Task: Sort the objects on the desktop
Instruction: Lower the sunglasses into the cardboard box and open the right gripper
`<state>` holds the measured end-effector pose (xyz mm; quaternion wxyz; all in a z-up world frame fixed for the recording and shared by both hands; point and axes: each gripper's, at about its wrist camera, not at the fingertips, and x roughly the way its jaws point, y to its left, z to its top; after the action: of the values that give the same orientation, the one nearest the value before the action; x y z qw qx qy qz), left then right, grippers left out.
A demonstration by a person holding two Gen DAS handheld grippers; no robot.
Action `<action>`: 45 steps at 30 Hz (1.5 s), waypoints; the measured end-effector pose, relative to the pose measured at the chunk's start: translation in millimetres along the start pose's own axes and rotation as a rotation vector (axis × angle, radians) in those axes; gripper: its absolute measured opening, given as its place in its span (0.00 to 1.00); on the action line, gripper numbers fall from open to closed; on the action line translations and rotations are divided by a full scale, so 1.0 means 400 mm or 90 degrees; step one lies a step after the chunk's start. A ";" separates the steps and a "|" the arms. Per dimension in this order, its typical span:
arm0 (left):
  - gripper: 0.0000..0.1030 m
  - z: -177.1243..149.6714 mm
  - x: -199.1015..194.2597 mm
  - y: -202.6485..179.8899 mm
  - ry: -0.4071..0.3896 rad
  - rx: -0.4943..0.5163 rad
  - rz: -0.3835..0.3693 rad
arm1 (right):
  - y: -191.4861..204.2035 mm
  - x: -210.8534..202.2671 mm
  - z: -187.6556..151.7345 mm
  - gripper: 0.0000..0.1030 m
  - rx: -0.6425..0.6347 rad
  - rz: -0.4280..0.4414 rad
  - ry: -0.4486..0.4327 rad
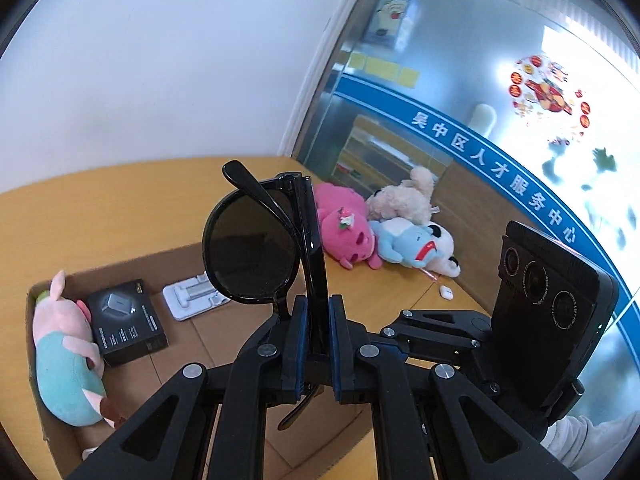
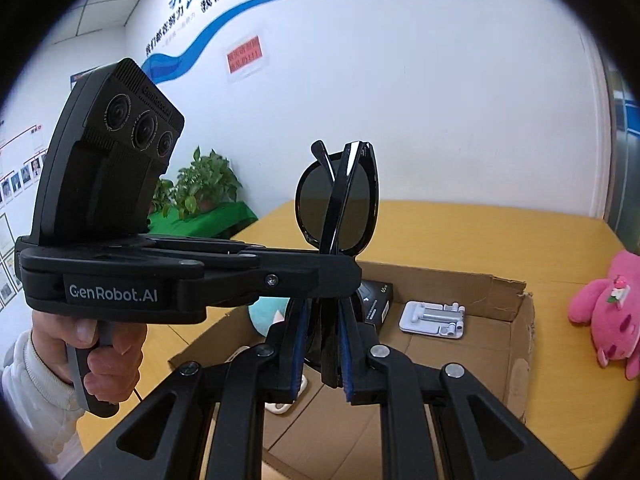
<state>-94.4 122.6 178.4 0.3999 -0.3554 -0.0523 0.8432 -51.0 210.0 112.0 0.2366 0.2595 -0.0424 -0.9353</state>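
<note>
Folded black sunglasses (image 1: 256,240) held upright above the cardboard box (image 1: 120,264)

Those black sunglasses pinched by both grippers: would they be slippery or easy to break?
The sunglasses look glossy, so probably slick, though the blue pads likely help. Thin folded arms suggest they are light and could snap if twisted between the left gripper and right gripper.

Your left gripper (image 2: 316,280): matte black, white "GenRobot.AI" lettering, three-lens camera block, grey handle, silver screws. Your right gripper (image 2: 322,344): black linkages, blue pads. White knit sleeve (image 2: 36,392), lower left.
</note>
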 end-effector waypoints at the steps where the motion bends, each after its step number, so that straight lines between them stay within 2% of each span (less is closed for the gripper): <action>1: 0.06 0.003 0.019 0.031 0.011 -0.017 -0.003 | -0.015 0.029 0.006 0.13 0.008 0.005 0.016; 6: 0.06 -0.027 0.134 0.191 0.088 -0.114 -0.003 | -0.069 0.176 -0.010 0.13 0.040 0.017 0.094; 12: 0.06 -0.124 0.267 0.359 0.171 -0.225 -0.006 | -0.117 0.365 -0.098 0.13 0.106 0.041 0.240; 16: 0.06 -0.182 0.323 0.428 0.212 -0.284 -0.012 | -0.135 0.442 -0.179 0.13 0.156 0.054 0.337; 21: 0.06 -0.221 0.363 0.455 0.247 -0.298 -0.016 | -0.167 0.504 -0.221 0.13 0.212 0.068 0.408; 28: 0.05 -0.222 0.384 0.445 0.268 -0.304 -0.015 | -0.186 0.520 -0.268 0.12 0.273 0.084 0.431; 40: 0.07 -0.261 0.391 0.430 0.298 -0.325 -0.012 | -0.154 0.479 -0.333 0.13 0.293 0.086 0.461; 43: 0.20 -0.253 0.381 0.423 0.298 -0.324 0.005 | -0.138 0.469 -0.334 0.15 0.281 0.070 0.457; 44: 0.31 -0.248 0.374 0.419 0.292 -0.322 0.007 | -0.131 0.464 -0.333 0.16 0.274 0.062 0.453; 45: 0.36 -0.240 0.358 0.411 0.279 -0.310 0.016 | -0.127 0.459 -0.332 0.22 0.271 0.058 0.450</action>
<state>-198.9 94.7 -33.8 0.2946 -0.6145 -0.1608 0.7139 -143.5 175.4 -98.1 0.2191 0.6054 -0.1623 -0.7477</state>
